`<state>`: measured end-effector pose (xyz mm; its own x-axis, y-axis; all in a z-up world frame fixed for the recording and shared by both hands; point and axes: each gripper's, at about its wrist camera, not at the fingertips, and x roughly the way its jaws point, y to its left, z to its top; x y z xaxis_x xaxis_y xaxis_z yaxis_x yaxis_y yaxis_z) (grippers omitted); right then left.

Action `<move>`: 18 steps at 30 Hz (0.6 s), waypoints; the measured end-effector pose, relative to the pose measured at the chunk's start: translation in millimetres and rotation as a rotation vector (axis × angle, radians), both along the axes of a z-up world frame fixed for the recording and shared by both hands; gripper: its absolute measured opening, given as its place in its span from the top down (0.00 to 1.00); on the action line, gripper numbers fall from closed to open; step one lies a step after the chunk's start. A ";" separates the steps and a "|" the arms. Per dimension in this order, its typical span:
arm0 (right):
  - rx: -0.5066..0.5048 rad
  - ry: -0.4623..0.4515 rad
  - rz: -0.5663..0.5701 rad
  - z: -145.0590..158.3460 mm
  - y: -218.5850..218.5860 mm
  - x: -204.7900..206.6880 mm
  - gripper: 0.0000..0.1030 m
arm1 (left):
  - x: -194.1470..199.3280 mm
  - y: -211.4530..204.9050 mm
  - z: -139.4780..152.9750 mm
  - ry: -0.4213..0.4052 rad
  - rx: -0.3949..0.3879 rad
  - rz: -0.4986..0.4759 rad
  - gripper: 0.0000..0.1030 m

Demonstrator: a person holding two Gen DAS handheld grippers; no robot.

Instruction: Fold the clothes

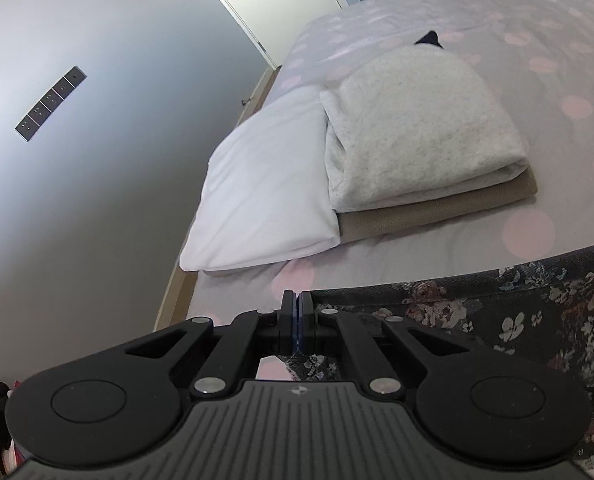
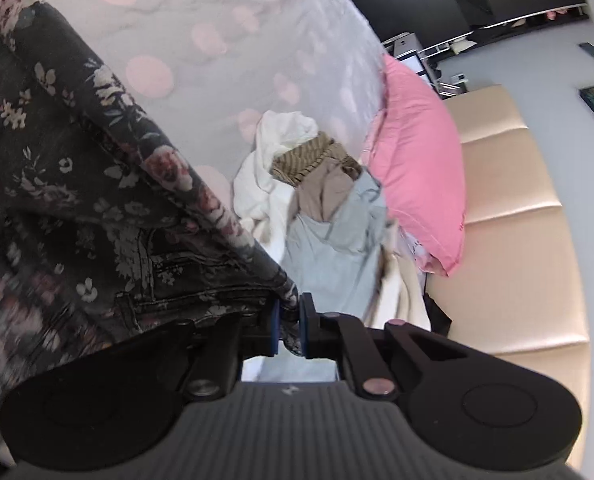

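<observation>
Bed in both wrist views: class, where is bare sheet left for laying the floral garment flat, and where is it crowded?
Free: spotted sheet between the folded stack and the floral garment. Crowded: the unfolded pile against the pink pillow.

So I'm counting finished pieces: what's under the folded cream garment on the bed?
A folded tan garment lies under the cream garment, only its edge showing; anything beneath that is hidden.

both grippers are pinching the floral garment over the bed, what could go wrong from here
The right gripper pinches only a thin edge of the floral garment, so it may slip out. The left gripper is near the folded stack; the swinging cloth could knock it askew.
</observation>
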<state>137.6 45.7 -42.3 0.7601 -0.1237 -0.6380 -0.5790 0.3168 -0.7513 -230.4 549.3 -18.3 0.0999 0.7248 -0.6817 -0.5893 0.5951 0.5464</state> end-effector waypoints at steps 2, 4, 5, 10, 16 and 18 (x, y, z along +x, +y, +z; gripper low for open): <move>-0.009 -0.017 -0.007 -17.6 18.6 21.2 0.91 | 17.7 13.0 -14.3 0.038 0.064 0.035 1.00; -0.009 -0.022 -0.036 -29.5 37.0 46.0 0.90 | 29.2 33.3 -25.1 0.067 0.113 0.084 1.00; -0.003 -0.020 -0.050 -34.5 44.5 58.2 0.90 | 32.7 46.3 -30.0 0.063 0.085 0.104 1.00; 0.005 0.037 -0.071 -68.6 85.9 101.3 0.90 | 45.0 72.8 -59.7 0.057 0.002 0.096 1.00; -0.102 0.075 -0.081 -115.0 109.3 122.1 0.90 | 45.9 77.2 -97.8 -0.001 -0.212 0.030 0.69; -0.117 0.084 -0.073 -124.8 109.1 124.7 0.90 | 42.5 81.0 -109.2 -0.028 -0.221 0.031 0.59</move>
<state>262.3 154.8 -167.1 0.6911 -0.2541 -0.6766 -0.6195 0.2737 -0.7357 -187.9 630.3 -127.5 0.1014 0.5613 -0.8214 -0.6220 0.6801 0.3880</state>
